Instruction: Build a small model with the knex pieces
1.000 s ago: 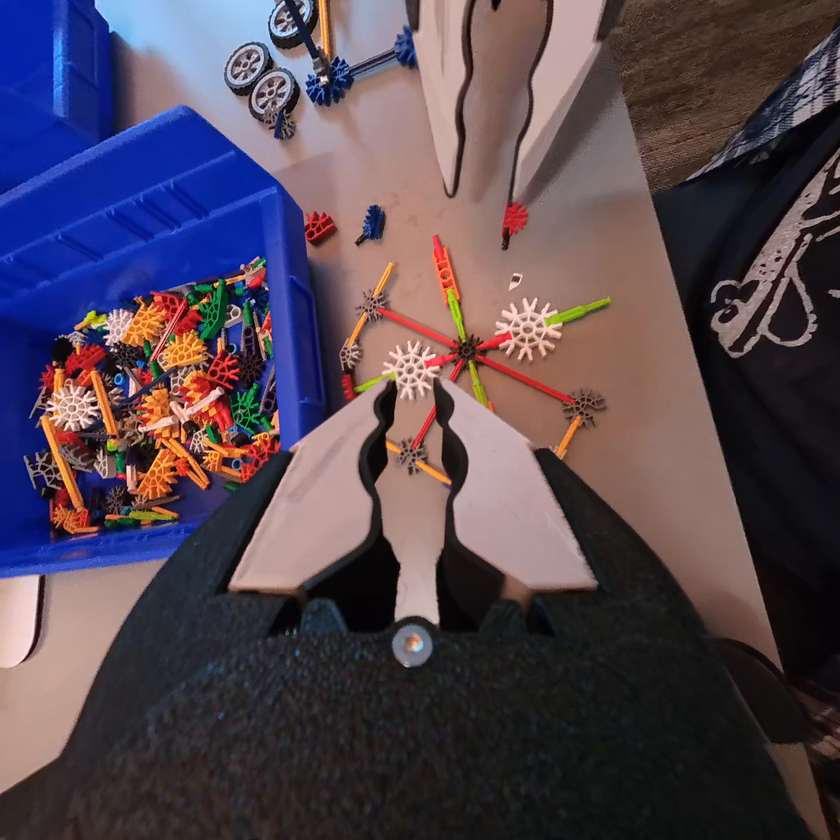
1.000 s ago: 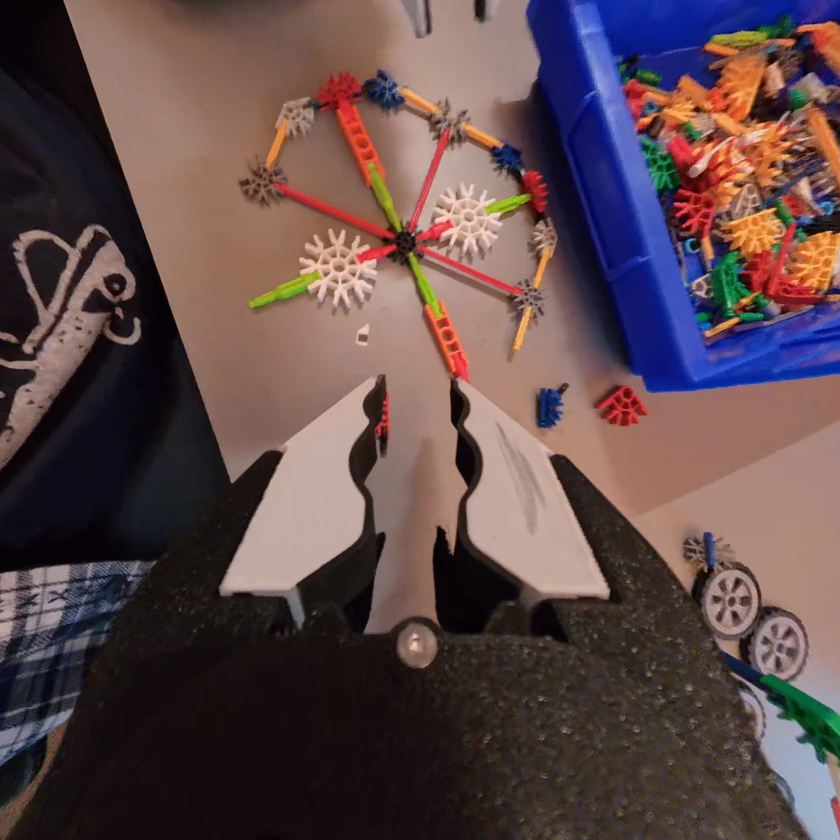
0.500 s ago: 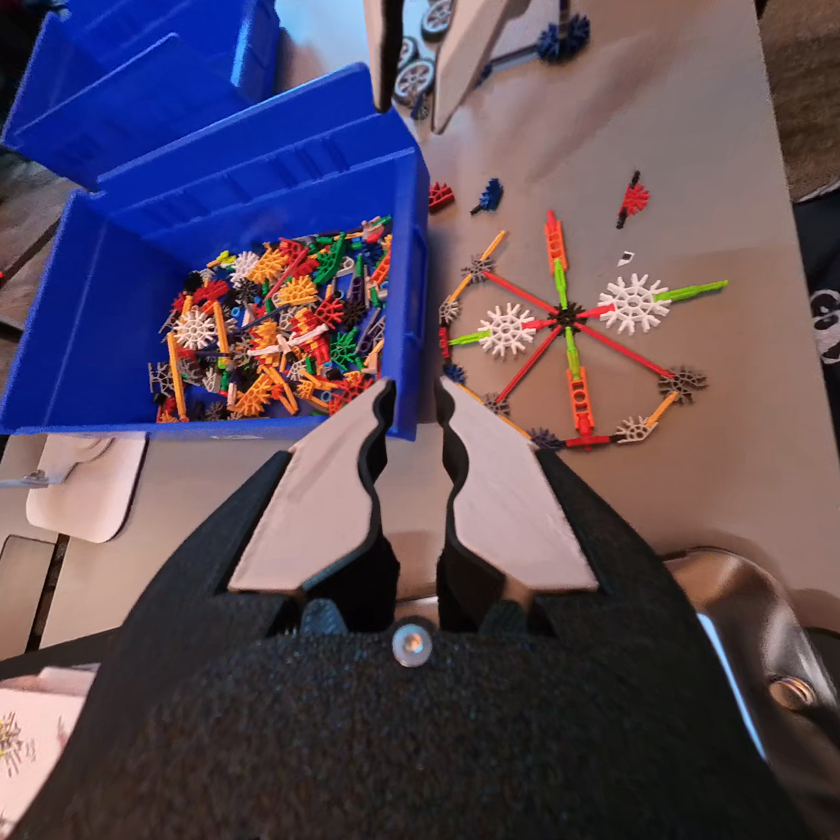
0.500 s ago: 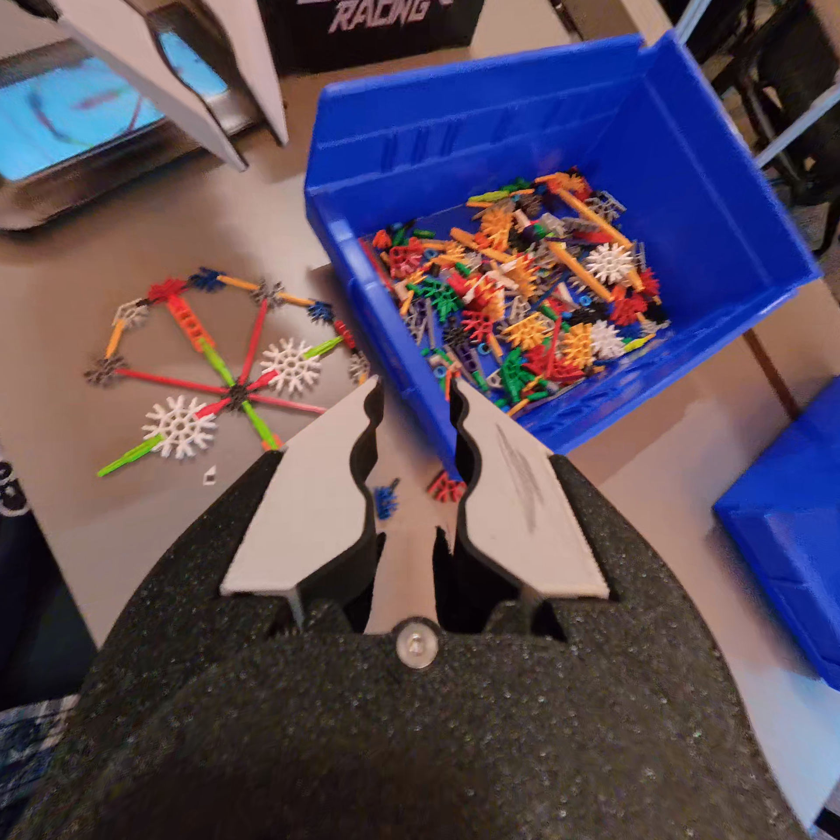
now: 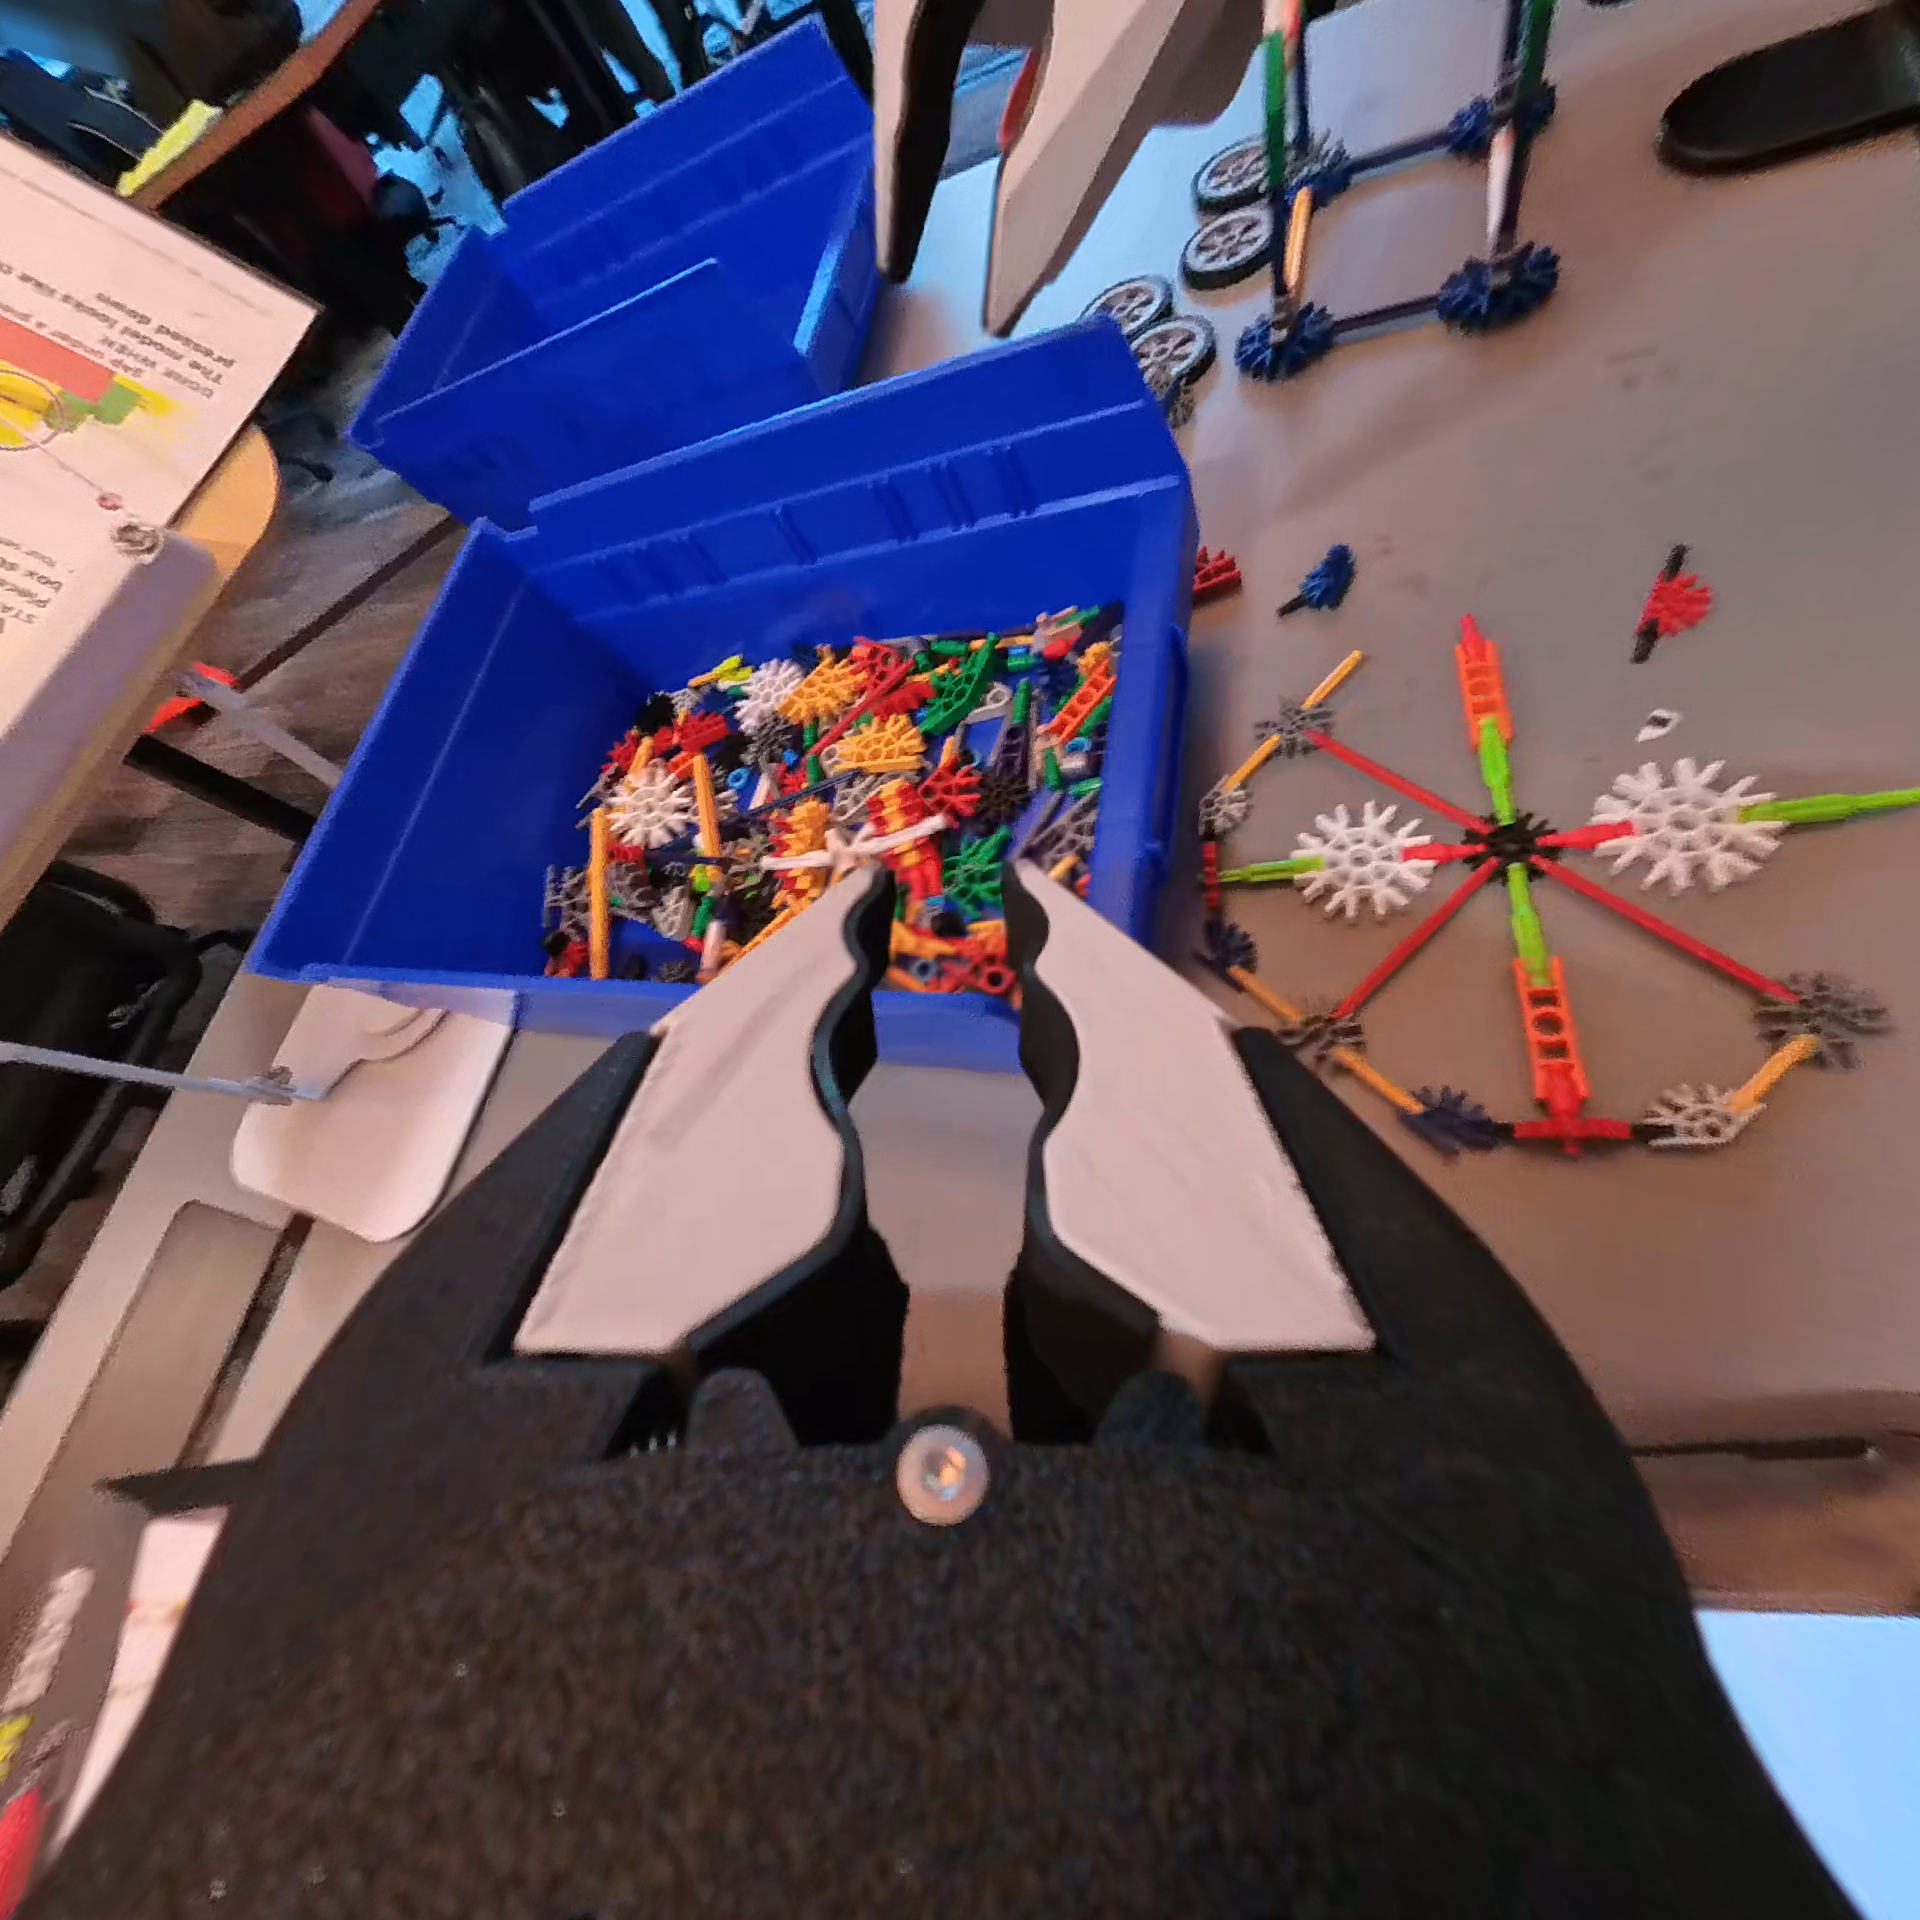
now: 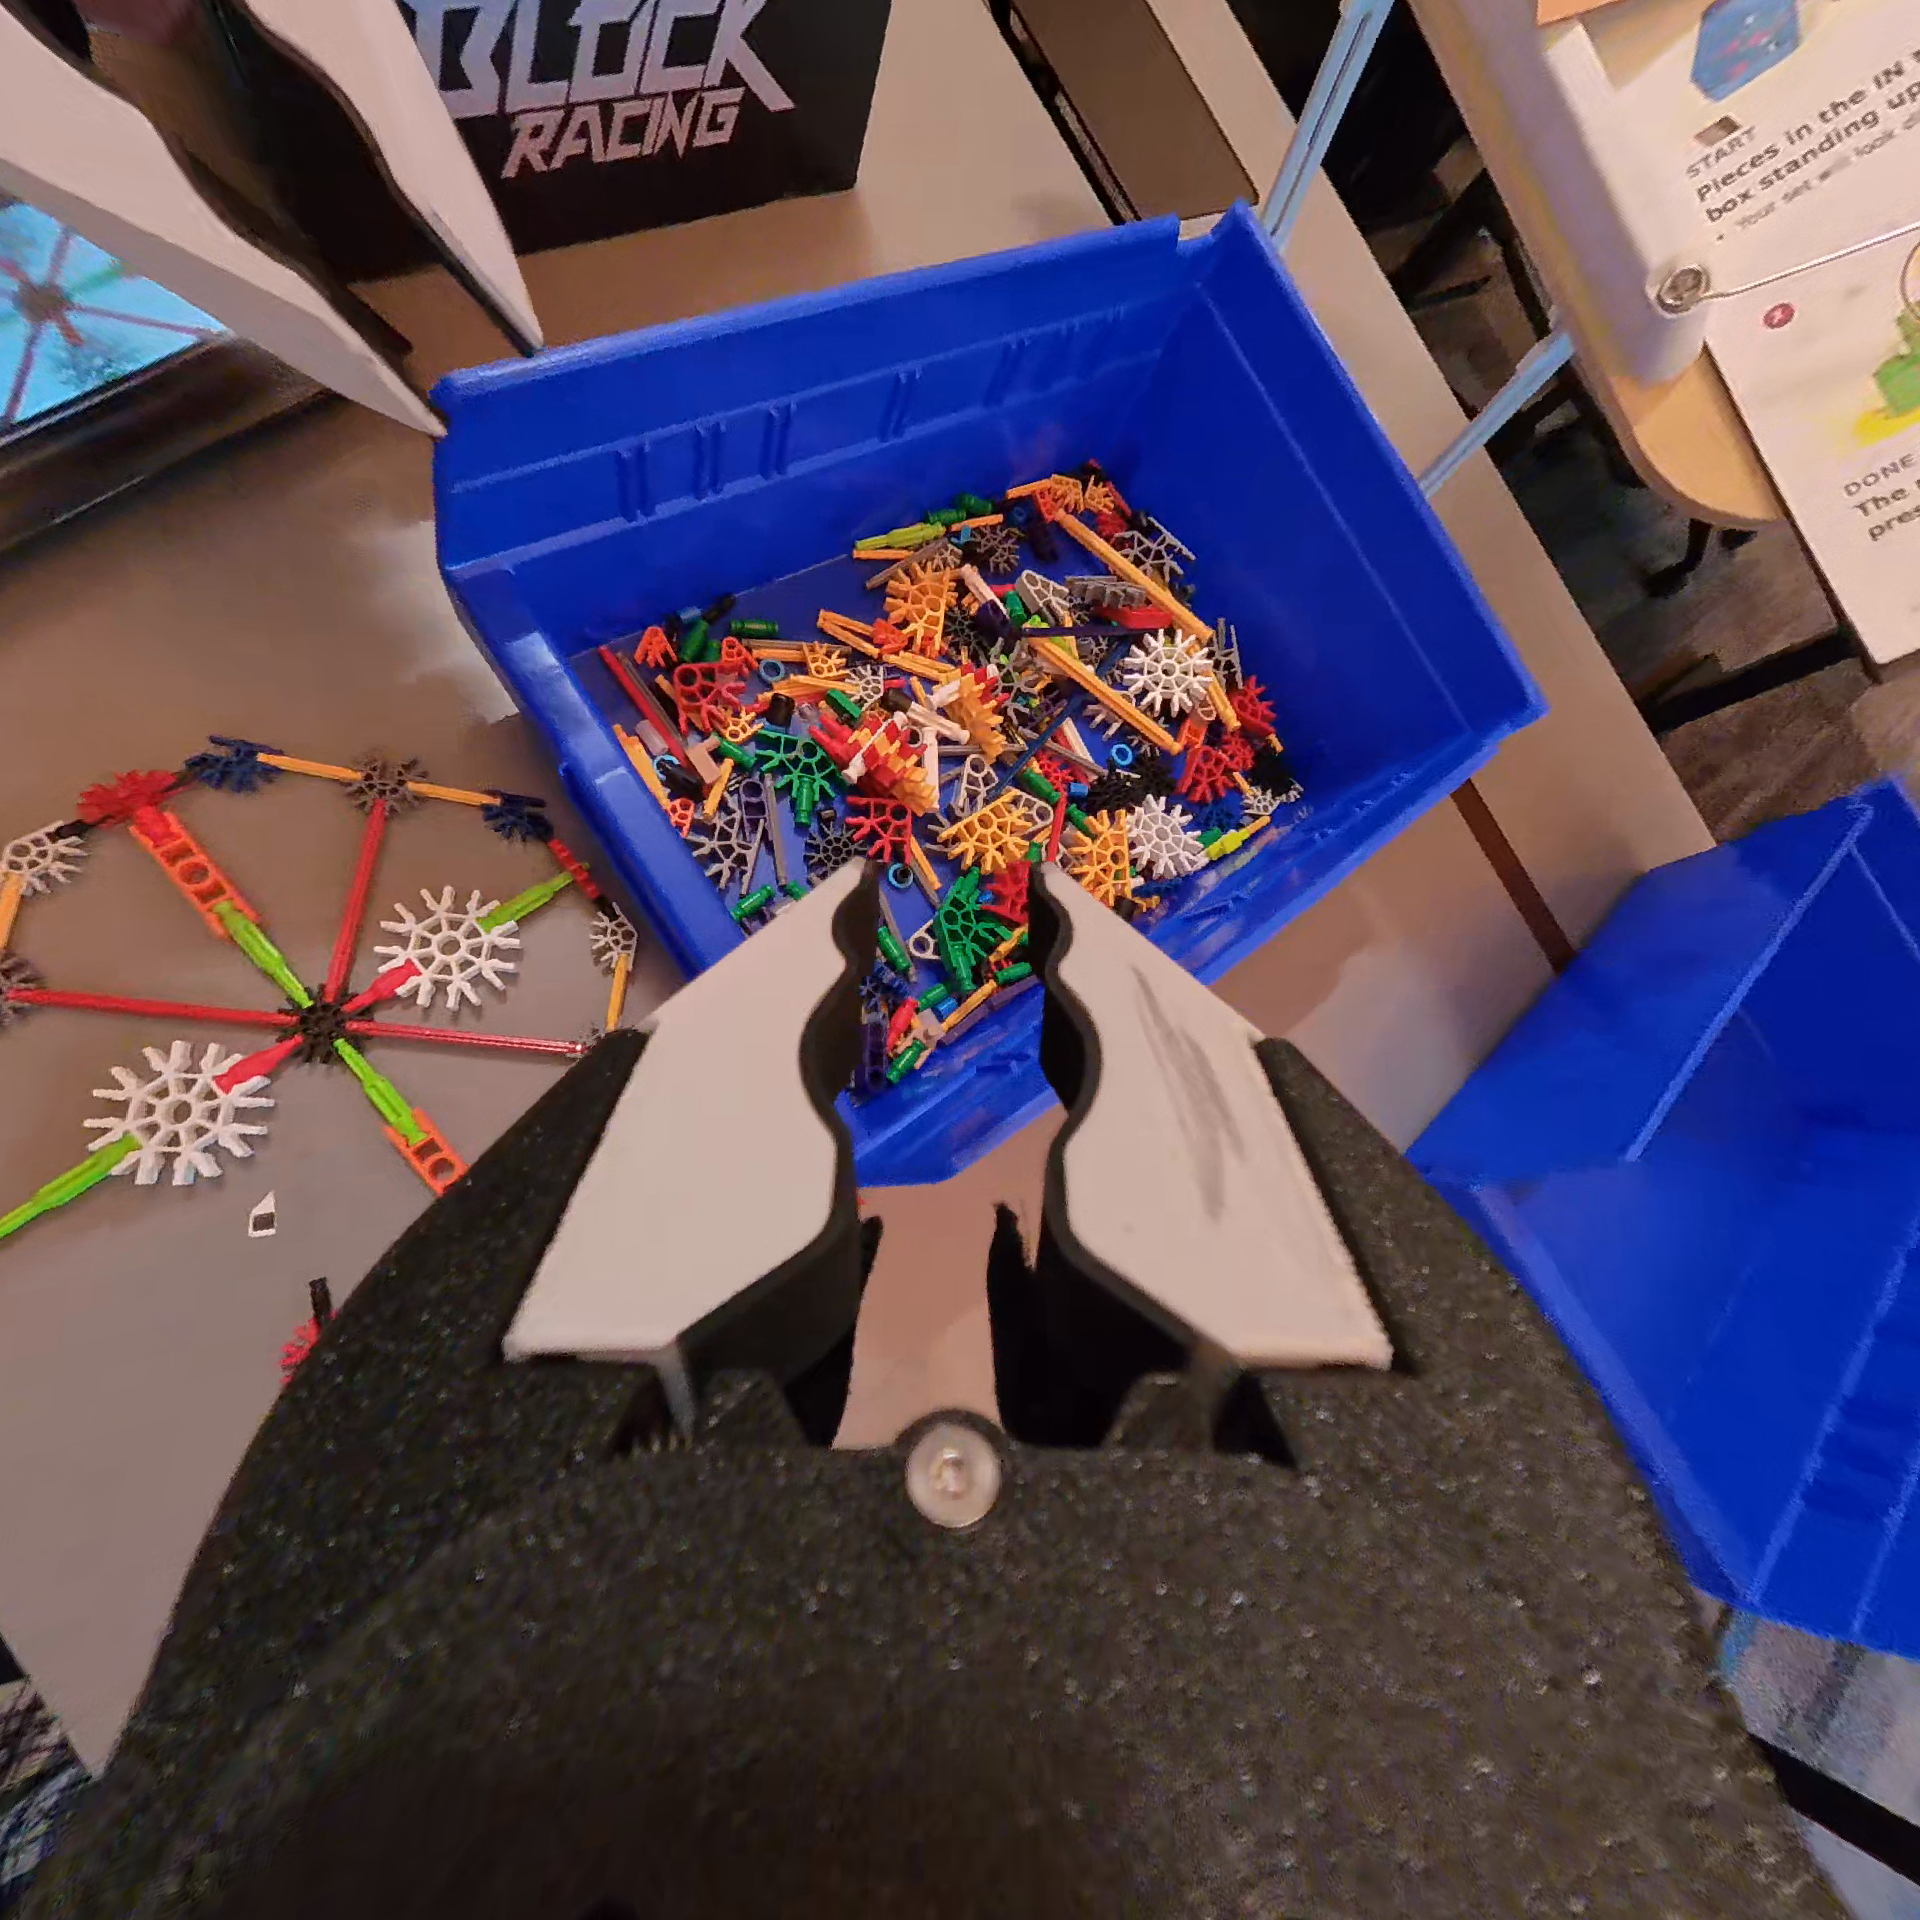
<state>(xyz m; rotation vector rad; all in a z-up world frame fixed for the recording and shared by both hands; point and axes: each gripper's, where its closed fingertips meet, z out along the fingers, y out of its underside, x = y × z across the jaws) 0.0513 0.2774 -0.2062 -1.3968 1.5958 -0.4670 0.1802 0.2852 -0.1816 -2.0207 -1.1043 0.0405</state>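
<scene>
A blue bin (image 5: 727, 582) holds several loose coloured rods and connectors (image 5: 852, 790). My left gripper (image 5: 948, 883) is open and empty, its tips above the bin's near edge. My right gripper (image 6: 951, 883) is open and empty over the opposite side of the same bin (image 6: 935, 395), above the pieces (image 6: 987, 748). A flat wheel-shaped build of rods and white snowflake connectors (image 5: 1507, 842) lies on the table beside the bin; it also shows in the right wrist view (image 6: 322, 1018). Each gripper shows in the other's view: the right one (image 5: 997, 156), the left one (image 6: 260, 208).
Loose red (image 5: 1673, 603) and blue (image 5: 1320, 582) connectors lie by the build. A wheeled model (image 5: 1392, 208) stands at the back. A second blue bin (image 6: 1714, 1143) sits beside the first. A black box (image 6: 644, 104), a screen (image 6: 83, 312) and a printed sign (image 5: 104, 416) border the table. My hands' fingertips stand some 15 cm from each other.
Both grippers drew back from the flat build and swung over the blue bin. The small red connector at the right gripper's tip now lies on the table.
</scene>
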